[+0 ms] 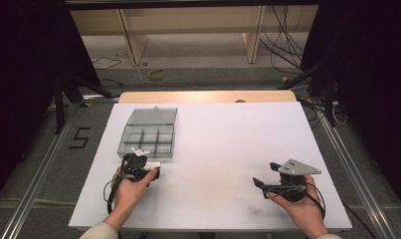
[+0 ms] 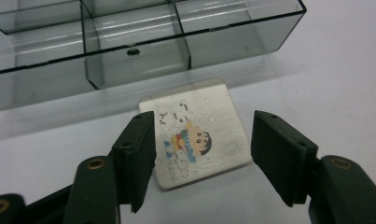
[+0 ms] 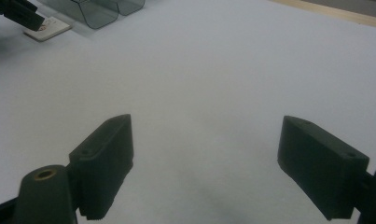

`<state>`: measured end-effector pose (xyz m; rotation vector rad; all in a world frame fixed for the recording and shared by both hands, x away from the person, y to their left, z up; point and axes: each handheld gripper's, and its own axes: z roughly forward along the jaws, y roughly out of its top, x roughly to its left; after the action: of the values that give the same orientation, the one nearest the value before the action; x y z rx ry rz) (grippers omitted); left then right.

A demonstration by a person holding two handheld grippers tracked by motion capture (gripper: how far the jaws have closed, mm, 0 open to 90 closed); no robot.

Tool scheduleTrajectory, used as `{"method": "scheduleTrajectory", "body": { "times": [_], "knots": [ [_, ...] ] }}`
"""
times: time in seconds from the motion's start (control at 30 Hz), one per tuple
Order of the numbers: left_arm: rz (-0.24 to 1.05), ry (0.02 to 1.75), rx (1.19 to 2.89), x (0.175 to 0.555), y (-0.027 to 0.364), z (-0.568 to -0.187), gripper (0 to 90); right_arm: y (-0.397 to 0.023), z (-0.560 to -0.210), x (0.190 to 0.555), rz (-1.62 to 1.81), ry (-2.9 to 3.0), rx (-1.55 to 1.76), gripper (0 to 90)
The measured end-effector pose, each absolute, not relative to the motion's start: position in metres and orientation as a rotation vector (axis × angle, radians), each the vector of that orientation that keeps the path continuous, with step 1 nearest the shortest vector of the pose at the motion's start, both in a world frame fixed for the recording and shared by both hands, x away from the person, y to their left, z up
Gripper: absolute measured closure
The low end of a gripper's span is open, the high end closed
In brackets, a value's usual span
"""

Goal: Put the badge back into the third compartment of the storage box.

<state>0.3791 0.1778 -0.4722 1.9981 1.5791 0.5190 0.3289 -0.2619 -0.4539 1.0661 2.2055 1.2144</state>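
Observation:
A small white square eraser (image 2: pixel 197 135) with a cartoon child printed on it lies flat on the white table, just in front of a smoky clear compartment box (image 2: pixel 143 42). My left gripper (image 2: pixel 202 161) is open, its jaws standing on either side of the eraser without closing on it. In the high view the left gripper (image 1: pixel 147 169) sits at the box's near edge, with the eraser (image 1: pixel 153 164) just visible. My right gripper (image 1: pixel 262 185) is open over bare table at the front right, and its view shows nothing between the jaws (image 3: pixel 204 163). The eraser (image 3: pixel 48 29) lies at that view's far upper left.
The compartment box (image 1: pixel 148 139) lies open at the table's left with its lid (image 1: pixel 152 116) folded back; its visible compartments look empty. A wooden strip (image 1: pixel 208 96) borders the table's far edge. Cables lie on the floor beyond.

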Motion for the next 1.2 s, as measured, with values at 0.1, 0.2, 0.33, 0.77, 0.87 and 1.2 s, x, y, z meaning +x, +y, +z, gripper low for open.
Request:
{"method": "scheduleTrajectory", "body": {
  "times": [0.1,0.2,0.33,0.77,0.87,1.2],
  "knots": [
    [0.503,1.567,2.014,0.381,0.177,-0.475,38.4,-0.261,-0.454,0.329,1.215,2.208,1.064,19.5],
    [0.479,1.627,2.008,0.385,0.176,-0.476,31.0,-0.260,-0.454,0.329,1.216,2.214,1.058,19.6],
    [0.513,1.692,1.990,0.390,0.171,-0.480,22.1,-0.259,-0.455,0.329,1.219,2.214,1.056,19.7],
    [0.506,1.737,1.985,0.395,0.168,-0.486,17.7,-0.260,-0.454,0.328,1.220,2.222,1.041,20.2],
    [0.501,1.726,1.999,0.394,0.169,-0.485,20.9,-0.260,-0.454,0.328,1.218,2.222,1.042,20.3],
    [0.497,1.710,2.013,0.393,0.169,-0.483,32.2,-0.259,-0.454,0.328,1.221,2.222,1.044,20.4]
  ]
}}
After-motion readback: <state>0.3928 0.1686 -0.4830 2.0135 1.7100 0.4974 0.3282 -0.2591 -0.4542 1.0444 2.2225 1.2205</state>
